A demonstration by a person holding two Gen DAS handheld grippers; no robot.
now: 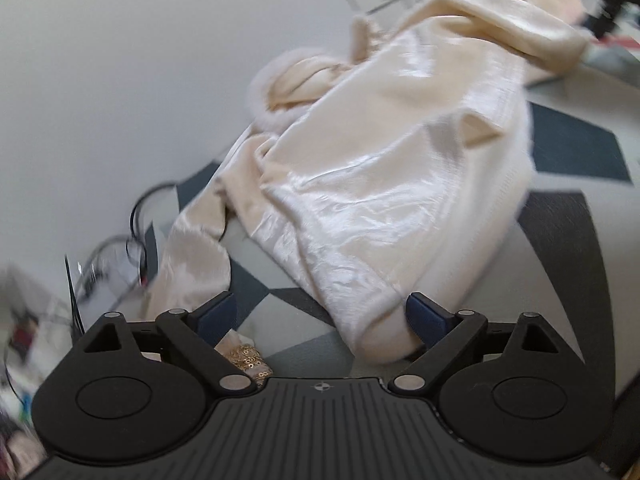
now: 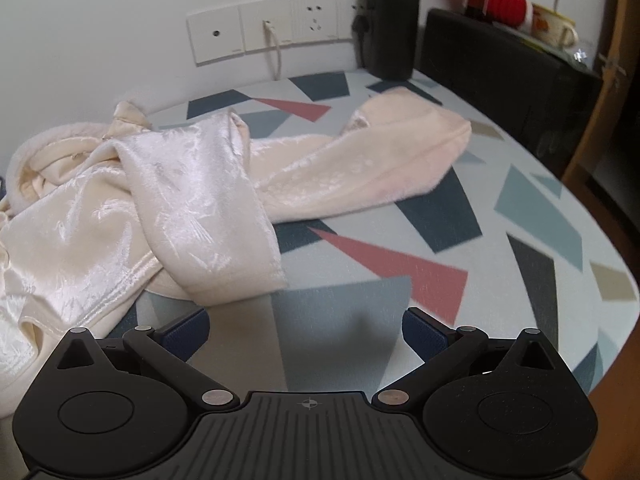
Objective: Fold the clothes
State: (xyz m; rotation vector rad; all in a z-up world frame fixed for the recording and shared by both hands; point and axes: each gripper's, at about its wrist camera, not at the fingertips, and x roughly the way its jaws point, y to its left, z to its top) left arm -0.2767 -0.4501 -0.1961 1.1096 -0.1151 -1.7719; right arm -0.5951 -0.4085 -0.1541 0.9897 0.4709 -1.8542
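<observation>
Lying crumpled on one patterned table (image 2: 520, 216), one cream garment (image 2: 192, 200) faces two wide-open, empty hand-held grippers (image 1: 320, 316) (image 2: 306, 326).

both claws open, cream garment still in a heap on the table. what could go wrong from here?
1. The cream garment is bunched with overlapping layers, so the right claw, open over bare tablecloth, might pinch several layers at the nearest hem.
2. The sleeve stretches toward the black bottle; a wide sweep could knock it.
3. The left claw is open at the garment's edge, with loose cables nearby; dragging cloth that way could snag them.
</observation>
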